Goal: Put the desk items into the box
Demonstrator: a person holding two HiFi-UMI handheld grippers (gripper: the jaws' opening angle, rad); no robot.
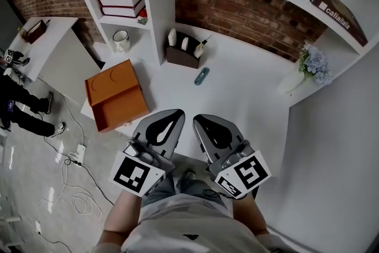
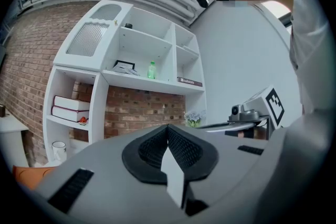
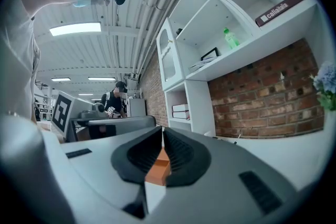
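Left gripper (image 1: pixel 176 114), right gripper (image 1: pixel 199 119) closed, empty; blue item (image 1: pixel 201 76): long axis diagonal, far end right.

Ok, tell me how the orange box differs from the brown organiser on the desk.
The orange box is bright, flat and wide; the brown organiser is dark, smaller and upright. The orange box looks empty; the brown organiser holds white items. The orange box lies at the left edge of the white desk, the brown organiser at the back by the brick wall. Both rest on that desk.
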